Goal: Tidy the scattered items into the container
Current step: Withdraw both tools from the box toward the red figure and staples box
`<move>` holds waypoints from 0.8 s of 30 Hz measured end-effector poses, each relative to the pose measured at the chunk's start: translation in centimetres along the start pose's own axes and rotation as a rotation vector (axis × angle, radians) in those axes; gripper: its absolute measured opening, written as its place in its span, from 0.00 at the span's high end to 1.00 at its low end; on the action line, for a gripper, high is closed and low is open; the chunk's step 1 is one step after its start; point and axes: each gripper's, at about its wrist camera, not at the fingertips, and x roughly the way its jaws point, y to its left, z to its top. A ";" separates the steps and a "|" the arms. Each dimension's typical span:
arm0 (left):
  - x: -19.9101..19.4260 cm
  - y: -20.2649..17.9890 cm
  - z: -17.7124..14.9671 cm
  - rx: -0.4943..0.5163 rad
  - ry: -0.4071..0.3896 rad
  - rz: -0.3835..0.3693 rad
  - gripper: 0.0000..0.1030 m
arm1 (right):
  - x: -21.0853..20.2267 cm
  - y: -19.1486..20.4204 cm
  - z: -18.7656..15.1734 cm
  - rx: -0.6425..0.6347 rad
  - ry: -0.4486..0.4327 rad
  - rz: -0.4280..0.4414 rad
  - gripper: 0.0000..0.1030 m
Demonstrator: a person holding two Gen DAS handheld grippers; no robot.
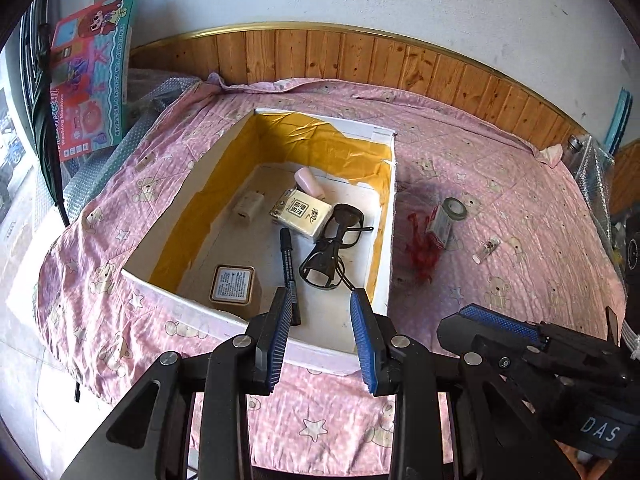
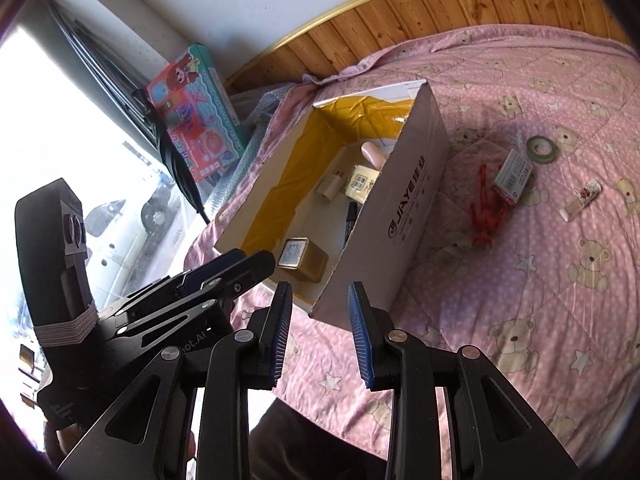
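Both grippers, left (image 1: 322, 336) and right (image 2: 320, 332), hover at the box's (image 1: 256, 332) near edge, fingers open and empty: between picks. Box already holds pen, glasses and small packs; next target lies further right on the bed (image 2: 560, 300): red clip (image 2: 486, 210), small carton (image 2: 514, 176), tape roll (image 2: 542, 149), tube (image 2: 580, 199).

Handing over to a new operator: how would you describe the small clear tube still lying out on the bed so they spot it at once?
Start at the open cardboard box on the pink bear-print quilt and look to its right, where four loose items lie. Beyond the red plastic piece and the red-edged white packet, farthest from the box, lies the small clear tube. It alone is see-through, with a red-flecked label and a white end.
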 end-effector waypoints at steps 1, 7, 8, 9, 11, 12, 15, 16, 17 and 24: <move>-0.2 -0.4 -0.1 0.011 -0.006 0.003 0.69 | -0.3 -0.1 -0.2 0.002 -0.004 -0.001 0.69; -1.0 -2.3 -0.2 0.045 -0.022 -0.007 0.69 | -1.6 -1.3 -0.7 0.026 -0.029 -0.006 0.69; -1.0 -2.6 -0.2 0.050 -0.021 -0.009 0.69 | -1.7 -1.6 -0.8 0.035 -0.031 -0.007 0.69; -0.9 -2.9 -0.2 0.056 -0.020 -0.010 0.69 | -1.8 -2.0 -1.0 0.043 -0.032 -0.009 0.70; -0.6 -3.5 -0.3 0.065 -0.010 -0.018 0.69 | -1.8 -2.8 -1.2 0.061 -0.033 -0.014 0.70; -0.3 -3.9 -0.4 0.071 -0.005 -0.020 0.69 | -1.8 -3.3 -1.3 0.071 -0.032 -0.017 0.70; 0.5 -5.0 -0.5 0.082 0.015 -0.034 0.69 | -1.6 -4.7 -1.5 0.101 -0.030 -0.032 0.70; 0.9 -5.4 -0.5 0.087 0.022 -0.041 0.69 | -1.5 -5.2 -1.5 0.112 -0.032 -0.038 0.70; 1.2 -5.9 -0.5 0.093 0.028 -0.046 0.69 | -1.5 -5.7 -1.5 0.122 -0.033 -0.045 0.71; 3.8 -8.5 0.0 0.126 0.070 -0.078 0.69 | -1.2 -9.6 -0.2 0.192 -0.044 -0.084 0.72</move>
